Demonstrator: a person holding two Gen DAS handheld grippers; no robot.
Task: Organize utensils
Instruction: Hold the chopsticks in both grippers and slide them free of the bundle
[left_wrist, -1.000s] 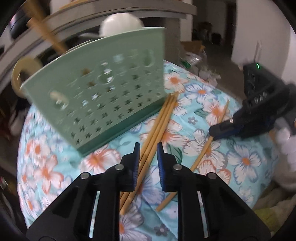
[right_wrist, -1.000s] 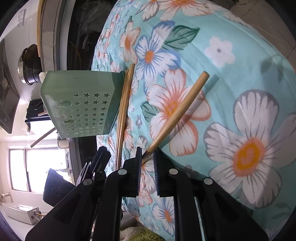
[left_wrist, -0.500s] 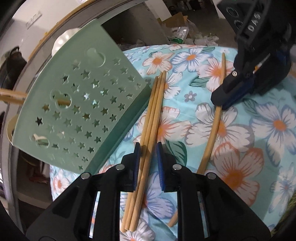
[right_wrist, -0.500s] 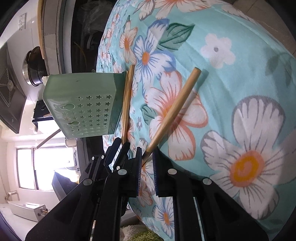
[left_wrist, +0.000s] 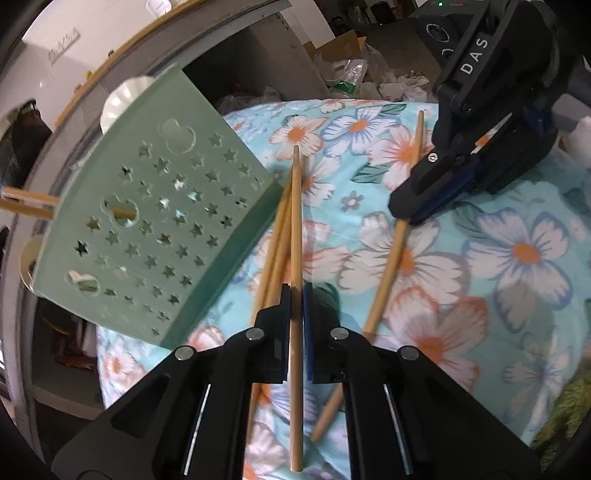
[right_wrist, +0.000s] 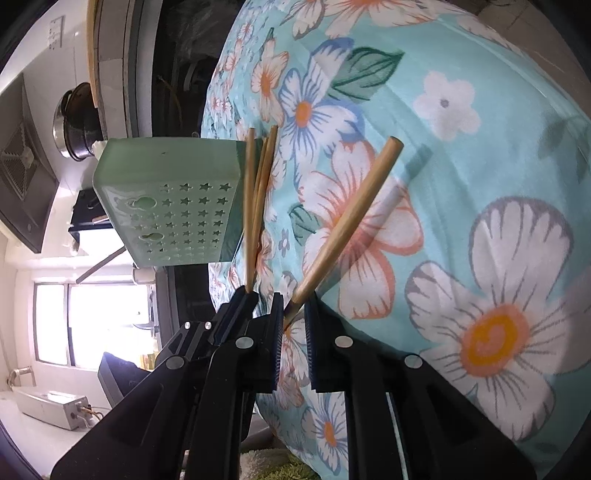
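A green star-punched basket (left_wrist: 147, 229) lies on its side on the floral cloth (left_wrist: 517, 206). My left gripper (left_wrist: 295, 291) is closing its jaws tight on one wooden chopstick (left_wrist: 295, 206), which points away, raised off two others (left_wrist: 271, 258) lying against the basket's base. At the right, my right gripper (left_wrist: 408, 218) is shut on a fourth chopstick (left_wrist: 388, 280) that slants across the cloth. In the right wrist view the right gripper (right_wrist: 295, 306) pinches this chopstick's (right_wrist: 351, 218) thin tip, far end lifted. The left gripper (right_wrist: 249, 291) is just to its left, beside the basket (right_wrist: 170, 203).
The round table's edge falls away behind the basket toward a dark counter shelf. A white dish (left_wrist: 122, 99) shows behind the basket. A pot (right_wrist: 74, 125) stands on the counter. Cardboard and bags (left_wrist: 343, 48) litter the floor beyond.
My left gripper came down over the bundle beside the basket, rolled, and shut on one chopstick, parting it from the other two. The right gripper kept still with its chopstick.
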